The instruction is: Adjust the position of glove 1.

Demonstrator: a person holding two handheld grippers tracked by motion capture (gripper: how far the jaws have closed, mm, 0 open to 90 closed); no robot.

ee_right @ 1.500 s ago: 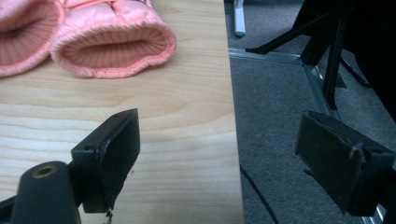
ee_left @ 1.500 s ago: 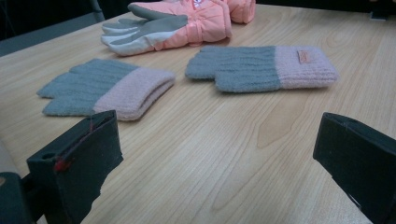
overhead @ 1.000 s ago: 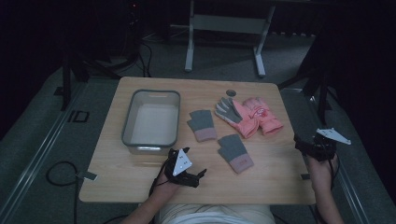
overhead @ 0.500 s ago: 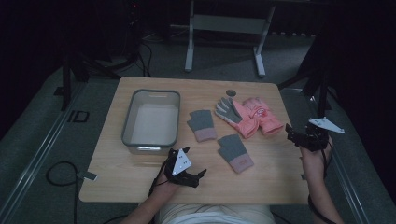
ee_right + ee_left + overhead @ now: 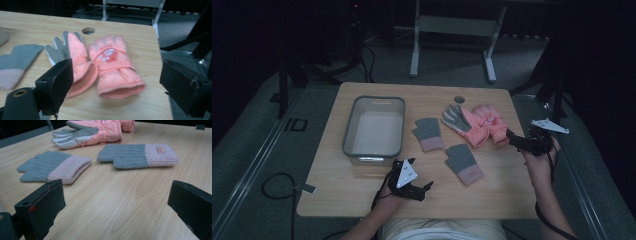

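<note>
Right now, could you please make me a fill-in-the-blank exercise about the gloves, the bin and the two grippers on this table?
1. The right gripper points at the ____ padded gloves, with its jaws wide apart.
2. The number of grey knit mittens with pink cuffs lying on the table is ____.
3. The clear plastic bin stands to the ____ of the mittens in the high view.
4. The left gripper holds ____ between its open jaws.

Missing words: pink; two; left; nothing
</note>
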